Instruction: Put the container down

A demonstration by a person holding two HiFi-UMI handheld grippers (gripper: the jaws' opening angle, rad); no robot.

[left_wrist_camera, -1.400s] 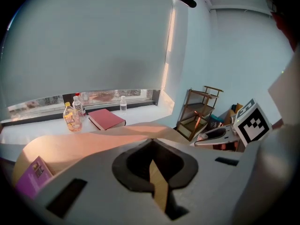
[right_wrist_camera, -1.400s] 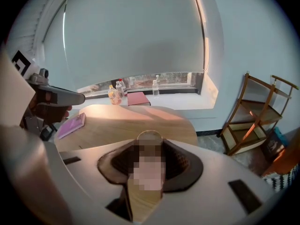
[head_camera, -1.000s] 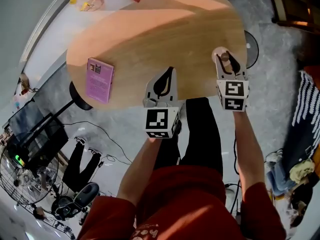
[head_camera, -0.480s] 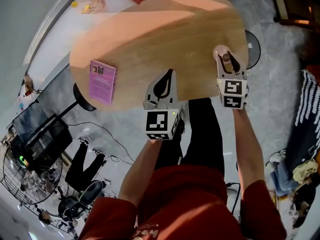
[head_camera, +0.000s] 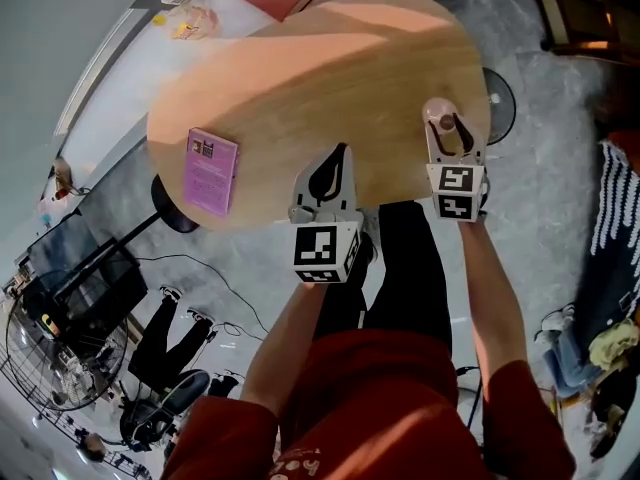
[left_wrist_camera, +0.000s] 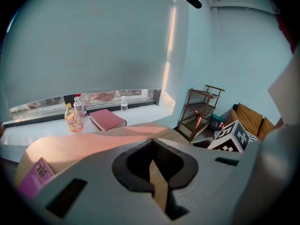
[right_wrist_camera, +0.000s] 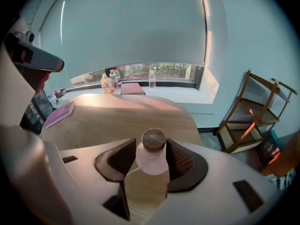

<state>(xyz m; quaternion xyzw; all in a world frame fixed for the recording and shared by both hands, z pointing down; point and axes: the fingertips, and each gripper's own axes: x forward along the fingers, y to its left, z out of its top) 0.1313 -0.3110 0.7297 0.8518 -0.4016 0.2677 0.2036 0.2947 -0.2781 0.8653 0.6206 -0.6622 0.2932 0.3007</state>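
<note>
The container (head_camera: 438, 116), a small pale pink bottle with a brown round cap (right_wrist_camera: 153, 138), stands upright on the round wooden table (head_camera: 300, 78) near its right edge. My right gripper (head_camera: 447, 131) straddles it. Its jaws are opening, and the dark pads (right_wrist_camera: 180, 161) flank the bottle's body with no firm press on it. My left gripper (head_camera: 341, 152) hovers over the table's near edge, to the left of the right one. Its fingers (left_wrist_camera: 136, 165) are shut, with only a thin slit between them and nothing held.
A purple booklet (head_camera: 212, 171) lies at the table's left edge. A red book (left_wrist_camera: 108, 119) and drink bottles (left_wrist_camera: 72, 116) sit on the window sill beyond. A wooden shelf (right_wrist_camera: 255, 114) stands to the right. A fan (head_camera: 40, 353) and cables are on the floor at left.
The right gripper's jaws have spread a little around the container, which stays standing on the table. The left gripper has hardly moved.
</note>
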